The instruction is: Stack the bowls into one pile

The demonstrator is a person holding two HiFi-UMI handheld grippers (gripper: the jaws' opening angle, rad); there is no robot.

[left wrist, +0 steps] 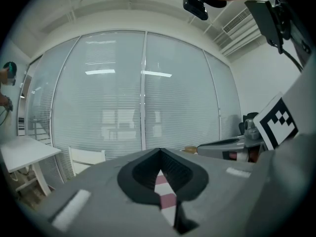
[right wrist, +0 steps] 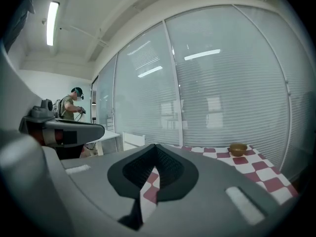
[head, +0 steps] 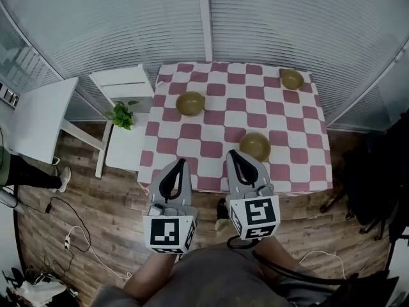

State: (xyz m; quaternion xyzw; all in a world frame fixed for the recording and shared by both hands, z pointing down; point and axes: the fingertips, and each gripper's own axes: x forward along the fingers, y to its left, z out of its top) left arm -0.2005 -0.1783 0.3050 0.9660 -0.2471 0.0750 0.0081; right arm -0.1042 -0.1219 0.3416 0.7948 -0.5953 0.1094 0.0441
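Note:
Three olive-brown bowls stand apart on the red-and-white checked table (head: pixel 211 149): one at the left middle (head: pixel 190 103), one in the far right corner (head: pixel 292 78), one nearer me on the right (head: pixel 255 146). My left gripper (head: pixel 182 162) hovers over the table's near edge, shut and empty. The right gripper (head: pixel 232 153) is beside it, also shut and empty, just left of the nearest bowl. In the right gripper view the jaws (right wrist: pixel 156 145) meet, and the far corner bowl (right wrist: pixel 238 148) shows beyond them. The left gripper view has its jaws (left wrist: pixel 160 150) closed too.
A white side table (head: pixel 38 117) and a white stool (head: pixel 124 82) with a small green plant (head: pixel 121 114) stand left of the table. Frosted glass walls run behind it. Cables lie on the wooden floor (head: pixel 77 235). A person (right wrist: pixel 69 105) stands far left.

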